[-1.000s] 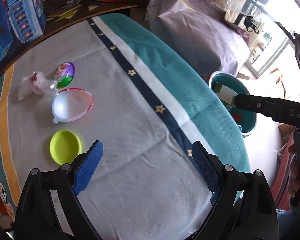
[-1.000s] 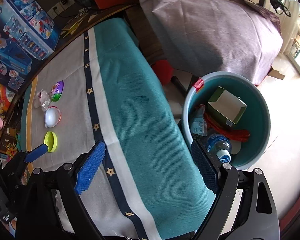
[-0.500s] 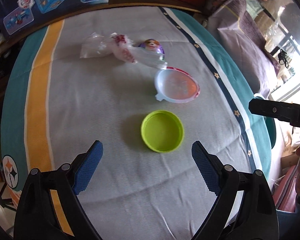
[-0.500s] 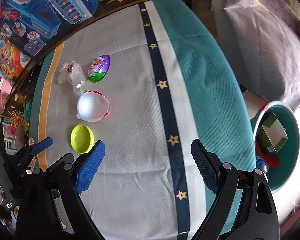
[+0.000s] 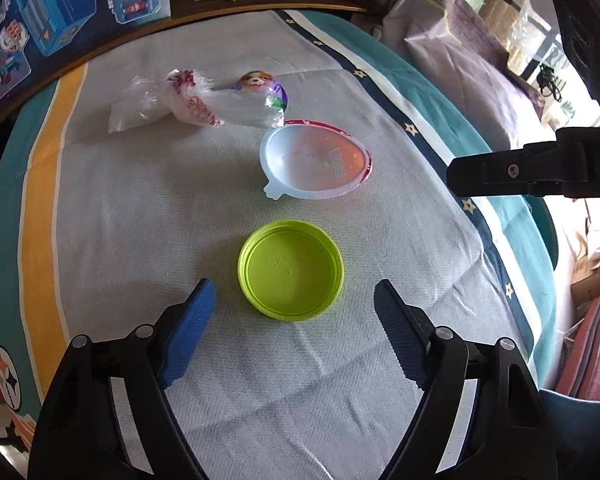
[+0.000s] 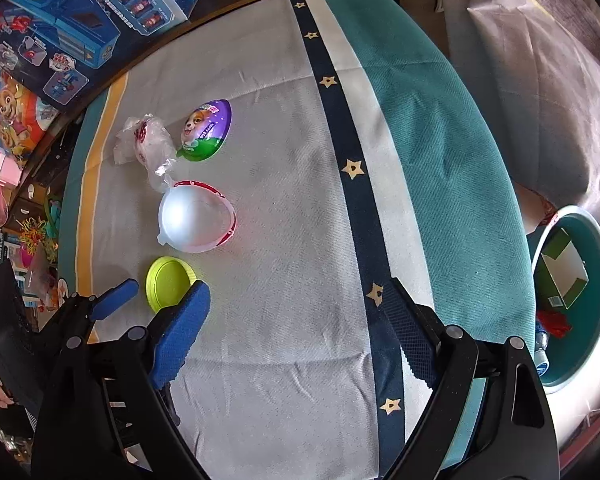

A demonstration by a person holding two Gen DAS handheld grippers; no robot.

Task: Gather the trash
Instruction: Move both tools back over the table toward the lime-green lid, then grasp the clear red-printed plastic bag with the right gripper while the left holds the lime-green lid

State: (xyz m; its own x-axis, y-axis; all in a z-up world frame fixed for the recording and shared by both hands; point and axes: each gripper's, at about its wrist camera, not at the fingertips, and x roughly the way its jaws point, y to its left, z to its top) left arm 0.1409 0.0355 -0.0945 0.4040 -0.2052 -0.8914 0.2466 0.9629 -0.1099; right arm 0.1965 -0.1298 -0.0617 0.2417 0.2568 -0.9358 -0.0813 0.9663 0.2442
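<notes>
A lime-green lid (image 5: 291, 274) lies open side up on the striped tablecloth (image 5: 140, 208). My left gripper (image 5: 294, 300) hangs just above it with its jaws closing. The lid sits between and slightly ahead of the blue pads, and neither pad touches it. Beyond it lie a white egg-shaped plastic half (image 5: 316, 164), a purple and green egg half with a puppy picture (image 5: 260, 84) and a crumpled clear wrapper (image 5: 172, 100). My right gripper (image 6: 296, 296) is open over bare cloth with nothing between its fingers. In its view the lid (image 6: 168, 280) is partly hidden by its left pad.
A teal bin (image 6: 594, 240) holding a carton, a bottle and red scraps stands on the floor past the table's right edge. Toy boxes (image 6: 80, 20) line the far side. Purple-covered furniture (image 6: 540, 80) stands at the back right. My right gripper's black finger (image 5: 508, 172) juts into the left wrist view.
My left gripper moved across the table to the lime lid, sank a little, and its jaws narrowed. My right gripper swung from above the bin to over the cloth, then stayed put.
</notes>
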